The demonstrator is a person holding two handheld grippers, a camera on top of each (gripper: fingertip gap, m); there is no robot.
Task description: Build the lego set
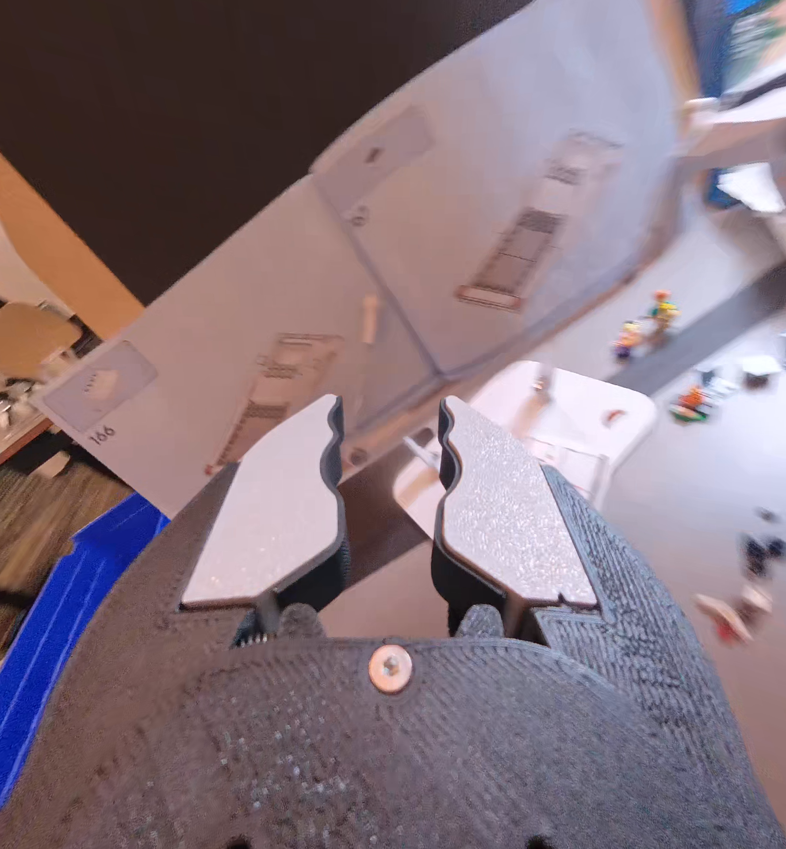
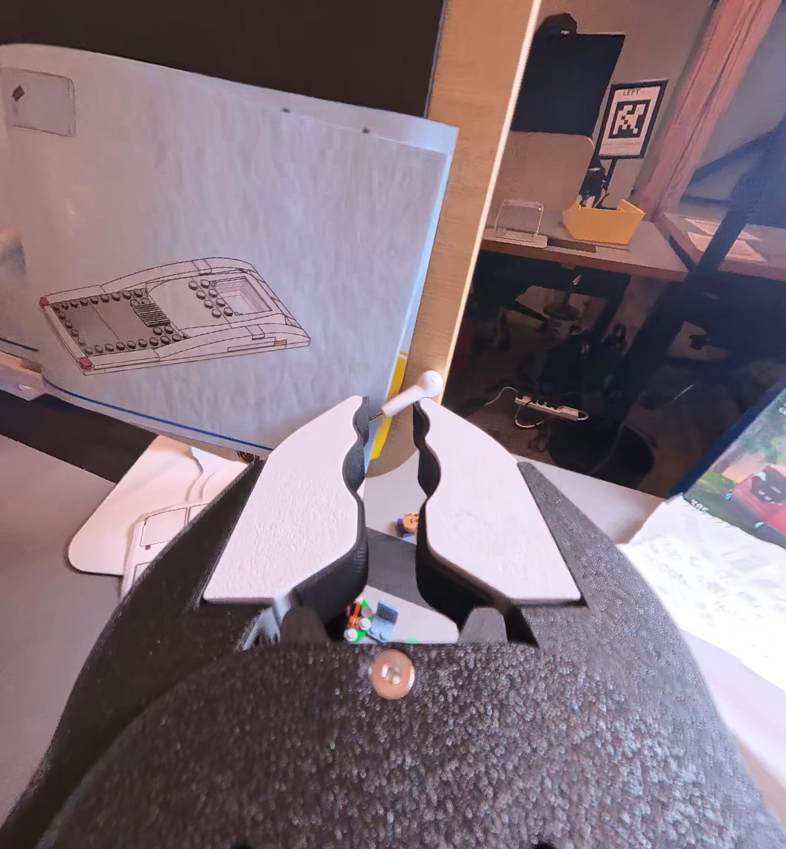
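Left claw (image 1: pixel 391 416), left wrist view: jaws partly open, nothing between them, raised before a blurred instruction booklet (image 1: pixel 290 285); white tray (image 1: pixel 625 413) on the desk (image 1: pixel 685 528) beyond. Right claw (image 2: pixel 390 411), right wrist view: jaws narrowed on a small white peg (image 2: pixel 411 395) lying slantwise across the fingertips; booklet page (image 2: pixel 225 220) just behind.

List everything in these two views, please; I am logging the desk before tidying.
Instruction booklet: one, white, open and upright behind the grippers.
White peg: one, thin, with a rounded head, clamped at the right gripper's tips.
Toy figures: about three, colourful, on the dark strip.
Small bricks: a few, mixed colours, below the right gripper.
White tray: one, on the desk.
Toy box: one, at the right edge.
Left gripper: open, holding nothing.
Right gripper: shut on the peg.
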